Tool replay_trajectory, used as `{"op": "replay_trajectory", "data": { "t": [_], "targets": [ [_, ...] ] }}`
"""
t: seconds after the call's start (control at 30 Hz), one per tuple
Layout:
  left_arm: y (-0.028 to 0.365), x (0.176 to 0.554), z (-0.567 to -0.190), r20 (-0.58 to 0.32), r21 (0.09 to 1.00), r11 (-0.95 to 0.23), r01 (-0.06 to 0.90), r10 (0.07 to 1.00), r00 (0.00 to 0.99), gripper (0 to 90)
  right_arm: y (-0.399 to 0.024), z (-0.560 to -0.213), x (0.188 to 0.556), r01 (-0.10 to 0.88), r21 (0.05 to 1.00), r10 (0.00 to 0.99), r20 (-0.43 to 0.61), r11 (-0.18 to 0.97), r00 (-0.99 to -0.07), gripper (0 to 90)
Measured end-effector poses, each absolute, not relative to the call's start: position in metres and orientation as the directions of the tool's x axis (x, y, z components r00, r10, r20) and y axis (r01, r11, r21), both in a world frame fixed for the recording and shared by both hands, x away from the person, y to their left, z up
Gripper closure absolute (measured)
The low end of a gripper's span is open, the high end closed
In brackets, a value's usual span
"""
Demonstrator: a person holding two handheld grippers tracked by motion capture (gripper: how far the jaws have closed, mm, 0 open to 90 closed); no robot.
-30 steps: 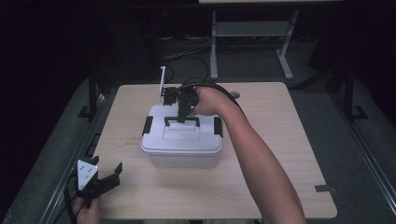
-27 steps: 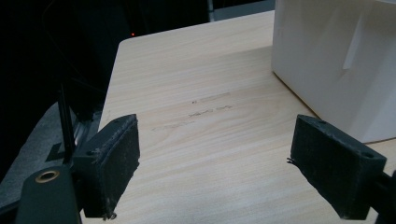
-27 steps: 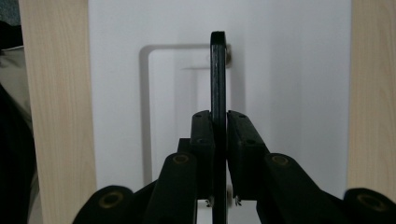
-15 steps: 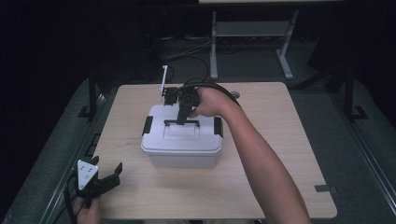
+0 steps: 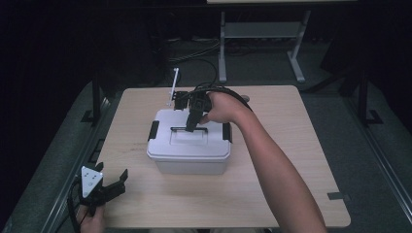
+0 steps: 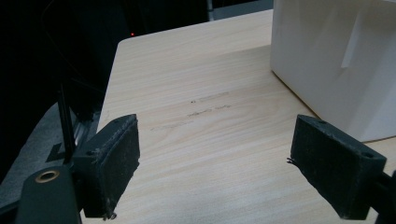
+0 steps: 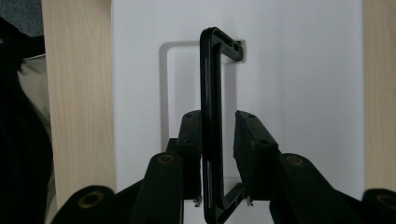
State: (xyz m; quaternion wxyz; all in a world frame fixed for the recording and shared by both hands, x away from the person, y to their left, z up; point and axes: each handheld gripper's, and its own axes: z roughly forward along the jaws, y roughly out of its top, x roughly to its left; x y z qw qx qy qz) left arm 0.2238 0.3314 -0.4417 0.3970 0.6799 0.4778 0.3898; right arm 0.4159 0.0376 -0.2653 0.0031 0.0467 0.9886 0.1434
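A white plastic box (image 5: 188, 148) sits in the middle of the wooden surface (image 5: 291, 145). Its lid is on, with a black clip (image 5: 153, 130) on the left end and another black clip (image 5: 226, 132) on the right end. A thin black handle (image 7: 211, 116) stands up from a shallow dip in the top of the lid.

The right tool (image 5: 192, 122) comes down from above onto that handle. In the right gripper view the two jaws sit on either side of the bar. One pad looks like it touches the bar, and there is a small gap at the other, so the tool is narrow around the handle but not squeezed tight yet.

The box looks hard and stiff, and it should not bend. I cannot tell what is inside, so it may be light or heavy. The handle is thin, smooth plastic, so it could slip or swing in the jaws. The middle of the bar is the best place to hold, so the box hangs level. If the clips are not locked, the lid alone might lift off.

The left tool (image 5: 104, 187) is wide open and holds nothing. It hovers by the near left corner of the surface, well apart from the box.

A thin white stick (image 5: 173, 87) stands behind the box, near the right hand (image 5: 221, 108). It could get bumped. Nothing else is around the box.
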Motion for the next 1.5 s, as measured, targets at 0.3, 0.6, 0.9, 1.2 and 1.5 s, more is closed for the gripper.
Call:
{"op": "replay_trajectory", "data": {
  "t": [0.3, 0.6, 0.9, 1.2, 1.5],
  "targets": [
    [0.332, 0.224, -0.442, 0.15, 0.913, -0.228, 0.339, 0.959, 0.24, 15.0, 0.035, -0.262, 0.415, 0.095, 0.286, 0.097, 0.007, 0.954, -0.995, 68.9],
    [0.332, 0.223, -0.442, 0.153, 0.912, -0.23, 0.339, 0.959, 0.239, 15.1, 0.027, -0.26, 0.415, 0.113, 0.299, 0.115, 0.013, 0.947, -0.993, 64.6],
    [0.331, 0.224, -0.442, 0.154, 0.912, -0.232, 0.339, 0.958, 0.24, 15.0, 0.014, -0.26, 0.415, 0.137, 0.309, 0.138, 0.019, 0.941, -0.99, 59.3],
    [0.331, 0.224, -0.442, 0.152, 0.912, -0.23, 0.34, 0.959, 0.239, 15.0, 0.0, -0.256, 0.416, 0.168, 0.317, 0.171, 0.017, 0.933, -0.985, 55.0],
    [0.331, 0.224, -0.442, 0.151, 0.912, -0.228, 0.341, 0.959, 0.239, 15.0, -0.014, -0.257, 0.418, 0.199, 0.32, 0.201, 0.025, 0.926, -0.979, 51.6]
  ]
}}
